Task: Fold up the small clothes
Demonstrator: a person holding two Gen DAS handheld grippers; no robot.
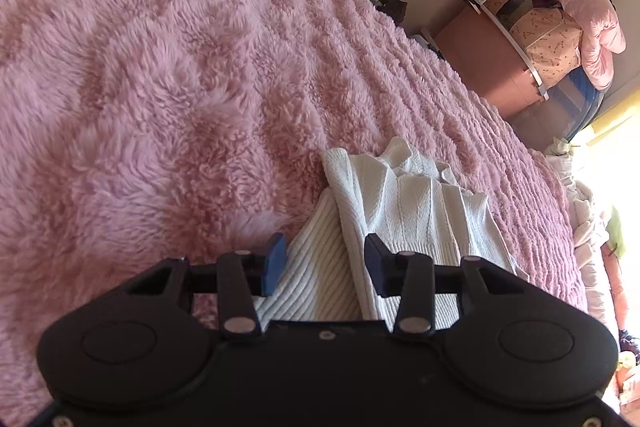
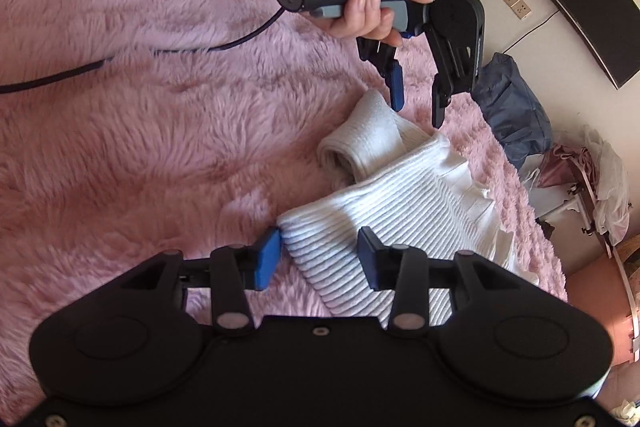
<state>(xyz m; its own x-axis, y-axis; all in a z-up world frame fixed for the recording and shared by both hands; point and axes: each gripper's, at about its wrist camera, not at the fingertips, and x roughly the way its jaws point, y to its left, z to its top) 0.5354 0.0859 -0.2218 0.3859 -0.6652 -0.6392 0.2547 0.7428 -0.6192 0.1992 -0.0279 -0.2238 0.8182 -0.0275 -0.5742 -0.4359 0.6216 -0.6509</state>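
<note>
A small white ribbed knit garment (image 1: 404, 211) lies partly folded on a fluffy pink blanket (image 1: 160, 87). My left gripper (image 1: 326, 261) is open, its jaws straddling the garment's near edge just above it. In the right wrist view the garment (image 2: 392, 203) shows a rolled sleeve end at its far side. My right gripper (image 2: 318, 253) is open over the garment's near corner, empty. The left gripper (image 2: 418, 107), held by a hand, also shows there, open just above the garment's far end.
The pink blanket (image 2: 140, 127) covers the bed. A black cable (image 2: 120, 55) trails across it at the left. Beyond the bed edge stand a blue bag (image 2: 512, 107), a brown cabinet (image 1: 484, 63), piled bedding (image 1: 560, 7) and a clothes rack.
</note>
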